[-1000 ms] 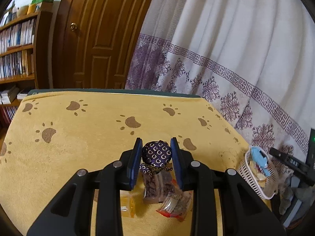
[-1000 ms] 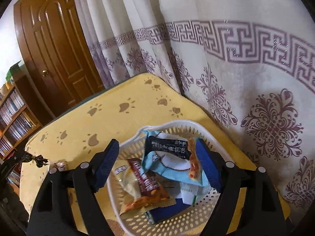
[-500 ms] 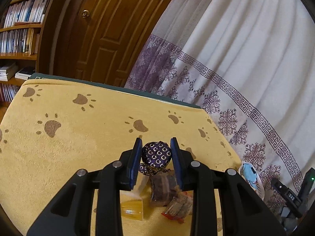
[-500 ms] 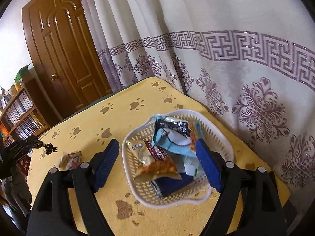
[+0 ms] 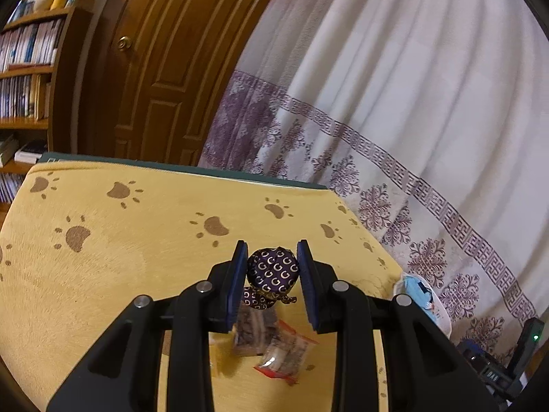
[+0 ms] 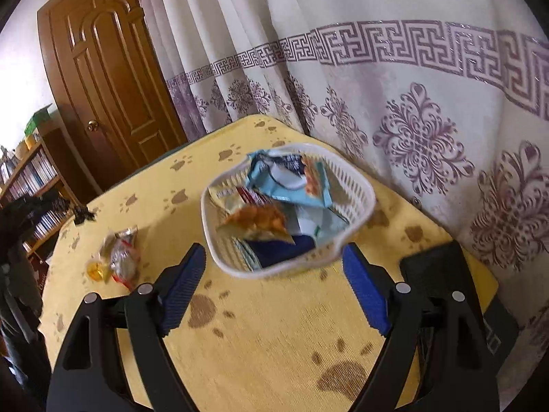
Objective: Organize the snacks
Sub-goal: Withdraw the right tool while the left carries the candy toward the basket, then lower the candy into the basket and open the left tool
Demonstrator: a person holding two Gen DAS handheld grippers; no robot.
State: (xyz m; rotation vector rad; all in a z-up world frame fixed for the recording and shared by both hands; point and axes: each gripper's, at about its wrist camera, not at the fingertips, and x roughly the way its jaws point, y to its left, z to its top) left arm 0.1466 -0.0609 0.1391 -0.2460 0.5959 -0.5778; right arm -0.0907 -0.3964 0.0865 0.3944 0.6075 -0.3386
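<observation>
The right gripper (image 6: 274, 285) hangs wide apart and empty above the yellow desk (image 6: 274, 336), just short of the white basket (image 6: 360, 189) of snack packets. The left gripper (image 5: 272, 283) is clamped on a round dark-wrapped sweet (image 5: 272, 269), above loose packets (image 5: 271, 343).

A tabletop (image 6: 274, 326) under a yellow paw-print cloth carries a white basket (image 6: 357, 185) of snack packets, with loose wrapped snacks (image 6: 120, 257) at its nine o'clock.
</observation>
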